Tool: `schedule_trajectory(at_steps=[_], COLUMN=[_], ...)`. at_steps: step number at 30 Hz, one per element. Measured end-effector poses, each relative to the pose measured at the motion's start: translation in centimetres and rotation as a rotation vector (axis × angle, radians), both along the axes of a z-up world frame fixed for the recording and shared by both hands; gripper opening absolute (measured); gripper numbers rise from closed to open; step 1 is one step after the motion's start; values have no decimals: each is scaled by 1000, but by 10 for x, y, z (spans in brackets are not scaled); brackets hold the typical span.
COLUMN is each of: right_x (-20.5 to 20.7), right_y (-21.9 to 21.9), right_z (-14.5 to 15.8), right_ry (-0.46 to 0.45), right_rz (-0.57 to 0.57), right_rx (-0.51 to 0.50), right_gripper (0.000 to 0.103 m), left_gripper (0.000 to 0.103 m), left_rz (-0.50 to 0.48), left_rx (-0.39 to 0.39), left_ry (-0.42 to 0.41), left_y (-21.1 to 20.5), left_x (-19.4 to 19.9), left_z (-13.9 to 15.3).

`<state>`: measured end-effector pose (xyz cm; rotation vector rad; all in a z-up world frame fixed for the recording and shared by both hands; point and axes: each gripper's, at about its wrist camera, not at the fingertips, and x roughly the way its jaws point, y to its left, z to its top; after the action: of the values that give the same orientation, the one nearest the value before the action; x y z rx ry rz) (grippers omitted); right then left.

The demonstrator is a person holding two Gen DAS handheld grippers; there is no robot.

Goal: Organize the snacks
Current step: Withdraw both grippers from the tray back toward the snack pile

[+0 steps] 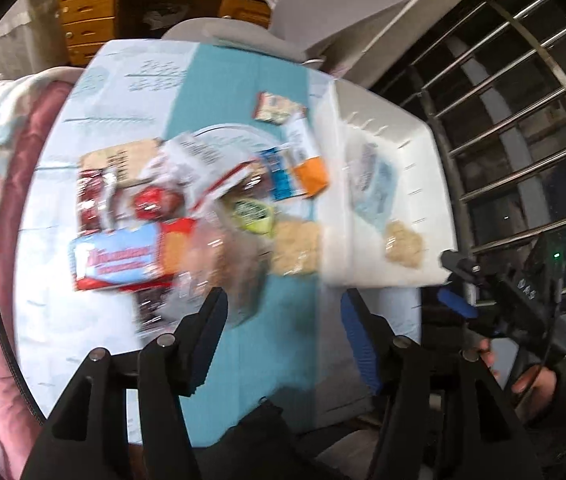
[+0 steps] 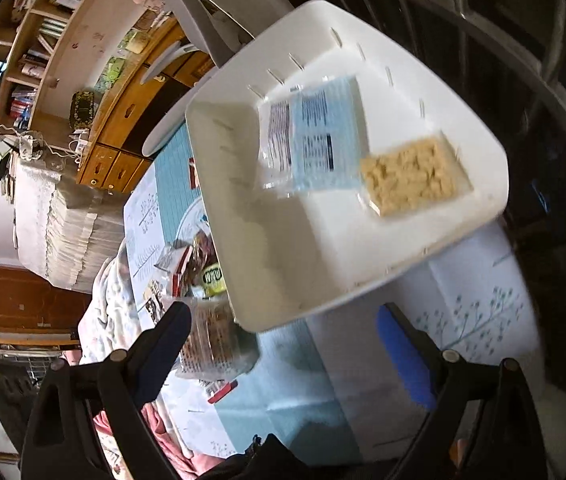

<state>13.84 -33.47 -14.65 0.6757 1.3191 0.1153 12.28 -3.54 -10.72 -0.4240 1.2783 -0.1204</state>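
A white plastic bin [image 1: 423, 152] [image 2: 243, 208] stands on the table's right side. It holds a light-blue packet [image 2: 315, 136] [image 1: 375, 176] and a wrapped beige cracker block [image 2: 415, 178] [image 1: 405, 244]. A pile of snacks lies left of it: a blue-and-red packet [image 1: 119, 260], a red packet [image 1: 91, 200], a green-labelled pack [image 1: 253, 214], an orange-and-blue packet [image 1: 303, 172] and another beige block [image 1: 297, 246]. My left gripper [image 1: 283, 324] is open and empty above the table's near side. My right gripper [image 2: 283, 336] [image 1: 459, 280] is open and empty near the bin's front corner.
The table [image 1: 267, 320] has a teal and white patterned cloth. A pink blanket [image 1: 7, 200] lies at the left. Wooden drawers [image 1: 91, 8] stand behind. A metal window grille [image 1: 523, 100] is at the right. Both views are motion-blurred.
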Motion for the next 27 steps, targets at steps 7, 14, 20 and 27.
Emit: schedule_trajectory(at_steps=[7, 14, 20, 27], right_x=[-29, -58, -80, -107], right_y=[25, 64, 102, 136], right_z=[-13, -30, -44, -66], right_ry=[46, 107, 142, 204], right_rz=[-73, -160, -225, -344], right_rx=[5, 52, 80, 127], right_gripper=[95, 95, 95, 95], left_gripper=[65, 73, 78, 80], left_rz=[-33, -134, -263, -435], left_rx=[67, 131, 187, 252], left_ry=[39, 59, 77, 67], left_y=[42, 70, 89, 103], left_x=[-20, -27, -31, -26], left_z=[-3, -1, -5, -19])
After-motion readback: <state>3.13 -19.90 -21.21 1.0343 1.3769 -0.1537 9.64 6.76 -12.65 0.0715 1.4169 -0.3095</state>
